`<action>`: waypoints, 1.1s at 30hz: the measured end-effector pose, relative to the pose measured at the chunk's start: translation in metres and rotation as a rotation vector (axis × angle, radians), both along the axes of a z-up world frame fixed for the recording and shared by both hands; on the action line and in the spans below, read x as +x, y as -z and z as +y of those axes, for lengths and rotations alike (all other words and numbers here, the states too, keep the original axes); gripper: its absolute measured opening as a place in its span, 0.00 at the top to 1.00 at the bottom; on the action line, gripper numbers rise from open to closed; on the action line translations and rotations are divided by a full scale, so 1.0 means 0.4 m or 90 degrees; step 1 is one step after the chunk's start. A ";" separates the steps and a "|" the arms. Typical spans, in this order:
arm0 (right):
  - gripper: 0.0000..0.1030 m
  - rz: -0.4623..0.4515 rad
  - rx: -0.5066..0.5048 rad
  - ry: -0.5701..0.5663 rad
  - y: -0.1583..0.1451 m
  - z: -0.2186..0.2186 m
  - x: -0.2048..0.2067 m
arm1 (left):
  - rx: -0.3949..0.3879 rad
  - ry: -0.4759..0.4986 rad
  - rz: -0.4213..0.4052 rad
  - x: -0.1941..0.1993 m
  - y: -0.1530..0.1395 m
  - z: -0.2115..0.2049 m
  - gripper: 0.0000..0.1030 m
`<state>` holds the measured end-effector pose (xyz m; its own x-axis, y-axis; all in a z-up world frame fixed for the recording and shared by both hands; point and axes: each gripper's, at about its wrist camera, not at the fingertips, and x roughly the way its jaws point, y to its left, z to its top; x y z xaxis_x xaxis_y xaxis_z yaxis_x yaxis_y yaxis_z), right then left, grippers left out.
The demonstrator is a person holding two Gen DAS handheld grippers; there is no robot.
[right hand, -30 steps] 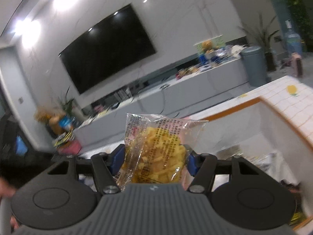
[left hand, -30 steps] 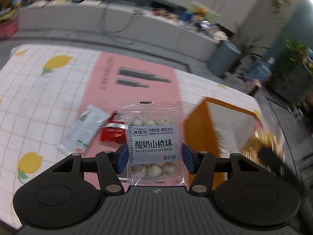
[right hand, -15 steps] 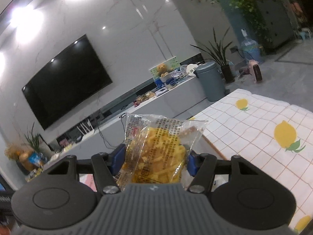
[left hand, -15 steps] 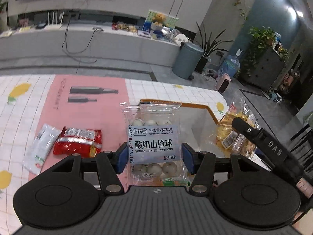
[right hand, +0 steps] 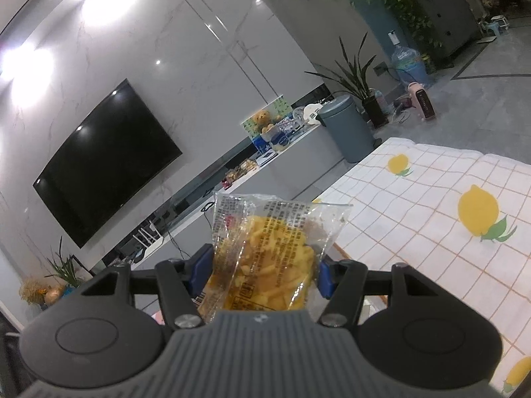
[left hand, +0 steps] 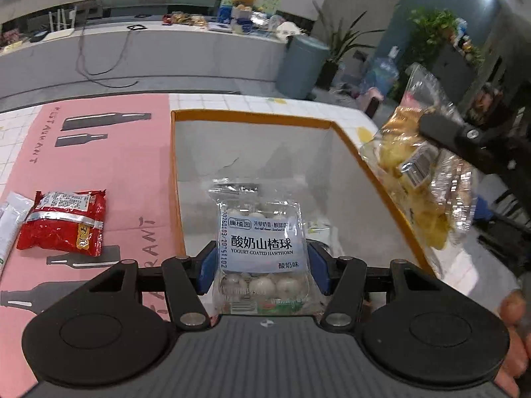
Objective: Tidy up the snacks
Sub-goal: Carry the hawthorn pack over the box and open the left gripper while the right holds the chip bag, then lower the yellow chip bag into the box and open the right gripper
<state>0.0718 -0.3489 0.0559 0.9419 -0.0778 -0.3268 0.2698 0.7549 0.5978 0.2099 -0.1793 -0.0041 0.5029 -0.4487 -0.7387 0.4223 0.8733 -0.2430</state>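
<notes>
Your left gripper (left hand: 262,265) clamps the hawthorn pack (left hand: 260,248) over the box (left hand: 255,122); your right gripper (right hand: 262,273) clamps the yellow pack (right hand: 265,255) beside it. Left outside: red pack (left hand: 63,220), white pack (left hand: 10,219).

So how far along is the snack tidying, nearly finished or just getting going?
Partway, it seems. Something pale already lies in the orange-rimmed box, though I can't tell what. In hand: the left gripper holds the yogurt hawthorn pack over the box, and the right gripper grips a yellow snack bag. Left on the pink mat: a red packet and a white packet.
</notes>
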 end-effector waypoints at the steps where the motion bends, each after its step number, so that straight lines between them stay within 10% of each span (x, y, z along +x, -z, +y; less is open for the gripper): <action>1: 0.42 -0.001 0.002 -0.002 0.000 0.001 0.002 | 0.003 -0.005 -0.003 -0.001 0.001 -0.005 0.37; 14: 0.42 -0.004 0.009 0.002 0.005 -0.027 0.010 | 0.076 -0.019 -0.074 -0.035 -0.018 -0.045 0.21; 33: 0.42 0.057 -0.099 -0.023 0.011 0.019 0.046 | -0.001 -0.063 -0.055 -0.127 -0.121 0.171 0.10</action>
